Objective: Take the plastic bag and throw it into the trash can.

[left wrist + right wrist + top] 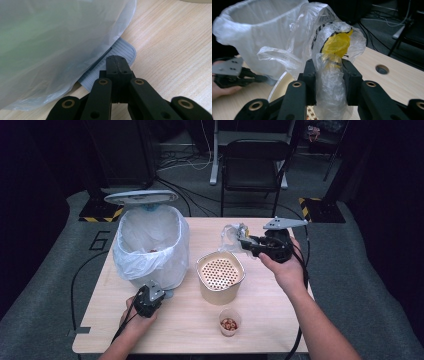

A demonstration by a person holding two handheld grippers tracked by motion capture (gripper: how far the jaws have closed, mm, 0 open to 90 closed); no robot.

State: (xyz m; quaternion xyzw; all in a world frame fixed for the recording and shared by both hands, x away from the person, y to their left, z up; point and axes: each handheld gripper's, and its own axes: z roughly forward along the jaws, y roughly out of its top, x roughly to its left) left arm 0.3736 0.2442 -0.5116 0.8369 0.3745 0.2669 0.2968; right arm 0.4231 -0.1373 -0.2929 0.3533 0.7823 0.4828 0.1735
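Table brightly lit from above, dark surroundings, soft shadows, slight blur in high view, close foreground soft.

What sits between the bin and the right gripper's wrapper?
Bare table in the high view; the strainer pot stands nearer, below the line from bin to wrapper.

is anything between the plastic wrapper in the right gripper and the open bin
Nothing visible blocks it. The right gripper holds the crumpled wrapper above the table, right of the lined bin, whose lid is up. The perforated beige container stands lower and nearer the person, beside that path rather than across it.
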